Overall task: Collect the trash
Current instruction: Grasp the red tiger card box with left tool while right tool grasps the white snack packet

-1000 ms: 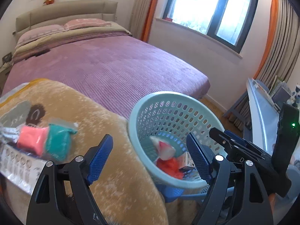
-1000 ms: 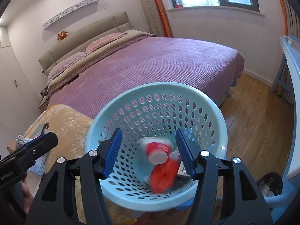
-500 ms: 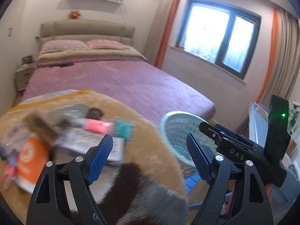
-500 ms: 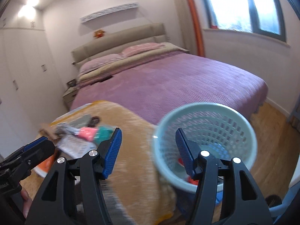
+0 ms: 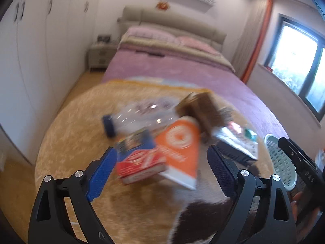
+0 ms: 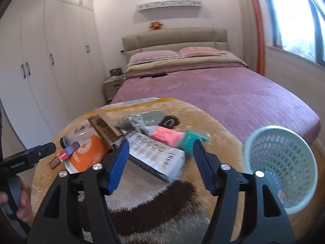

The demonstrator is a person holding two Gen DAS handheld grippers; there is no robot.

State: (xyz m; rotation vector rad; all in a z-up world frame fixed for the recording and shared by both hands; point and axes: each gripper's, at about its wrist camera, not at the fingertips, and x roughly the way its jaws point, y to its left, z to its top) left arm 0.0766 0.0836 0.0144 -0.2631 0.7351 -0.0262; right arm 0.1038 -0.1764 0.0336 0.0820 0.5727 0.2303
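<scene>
Both jaws gape, empty. Left gripper (image 5: 160, 169) aims at red box (image 5: 140, 165); basket (image 6: 282, 166) sits near right for drops.

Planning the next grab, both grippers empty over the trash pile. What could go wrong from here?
1. The orange box overlaps the red box and bottle; the open left gripper may pinch two at once.
2. The silver box overhangs other trash and could slide from the right gripper.
3. The basket looks tipped and may roll.
</scene>
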